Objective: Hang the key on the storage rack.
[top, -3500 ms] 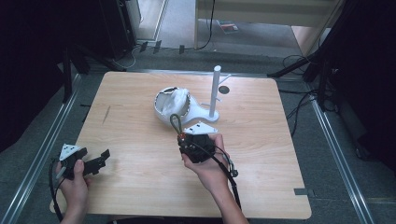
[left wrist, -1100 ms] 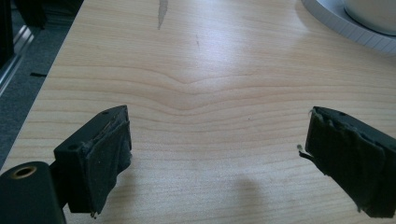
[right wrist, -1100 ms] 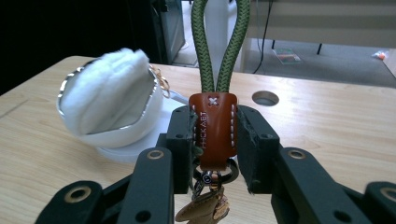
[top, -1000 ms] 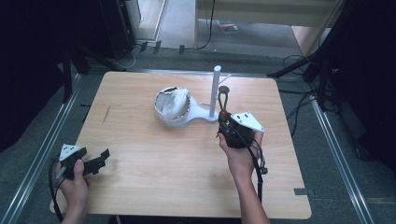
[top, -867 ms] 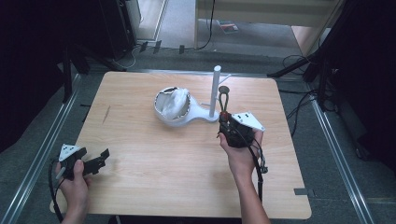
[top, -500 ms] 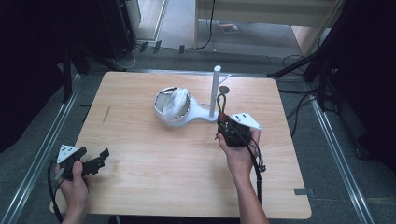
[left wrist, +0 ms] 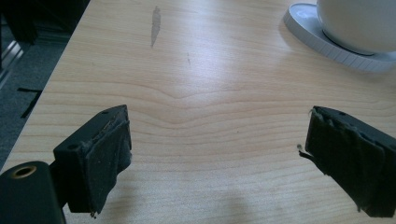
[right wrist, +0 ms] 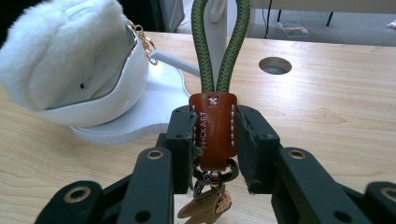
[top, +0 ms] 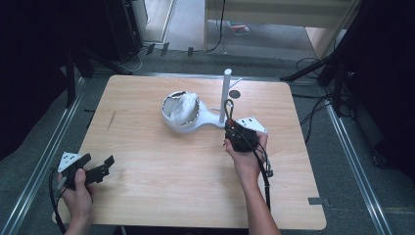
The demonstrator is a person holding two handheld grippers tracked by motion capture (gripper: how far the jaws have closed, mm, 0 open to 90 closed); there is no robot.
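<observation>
Your right gripper (right wrist: 212, 140) clamps a keychain (right wrist: 213, 128) just before the white post (top: 226, 93); its loop top is cut off. Your left gripper (left wrist: 219, 154) gapes over bare table (left wrist: 210, 79) near the front-left edge.

Jaws clamping brown leather keychain (right wrist: 213, 129), green loop upright, white stand (right wrist: 140, 112) behind

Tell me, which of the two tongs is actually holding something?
The right tongs, by the white post: shut on the keychain. The left tongs gape empty.
</observation>
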